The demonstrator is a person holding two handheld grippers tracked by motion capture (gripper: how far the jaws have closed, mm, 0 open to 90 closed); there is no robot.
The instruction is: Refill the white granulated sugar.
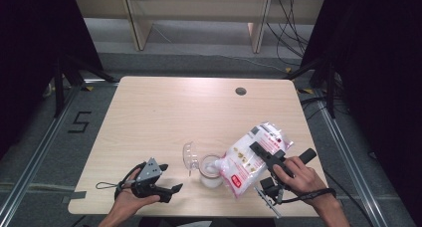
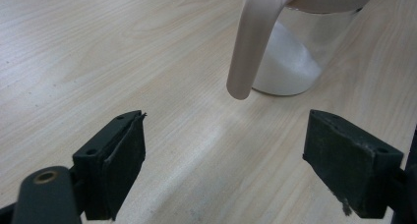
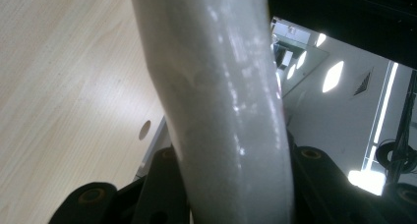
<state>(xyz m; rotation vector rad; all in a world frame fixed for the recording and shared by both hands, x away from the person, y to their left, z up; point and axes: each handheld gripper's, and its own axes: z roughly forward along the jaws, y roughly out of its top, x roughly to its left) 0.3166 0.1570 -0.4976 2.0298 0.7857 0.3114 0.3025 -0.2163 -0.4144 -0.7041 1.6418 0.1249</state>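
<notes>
- Two hand-held grippers at work: right hand-held gripper (image 1: 267,160) clamps the plastic bag (image 1: 251,156) of white powder; left hand-held gripper (image 1: 166,192) rests on the counter (image 1: 164,112), jaws spread wide and holding nothing.
- Right one grips the bag around mid-body and tips it toward 9 o'clock, lower end hanging over the clear jar (image 1: 211,170). Judged a pouring hold: the tilt lets the contents run down into the jar.
- Left one lies at 8 o'clock of the jar, near but apart, jaws facing it. Likely waiting to steady or take the jar.
- Jar stands upright near the counter's front edge, centre, bag touching or just above its rim; cannot tell which. Its hinged lid (image 1: 189,156) is flipped open at 10 o'clock, away from the bag, keeping the mouth clear.
- Left gripper view adds: white powder (image 2: 287,62) already heaped inside the jar's base, sloped to one side, and a pale strap or lid arm (image 2: 251,42) hanging down the jar's outside.
- Right gripper view adds: bag film (image 3: 221,101) squeezed between the black jaws.
- High view adds the overall layout and the bag's red label.
</notes>
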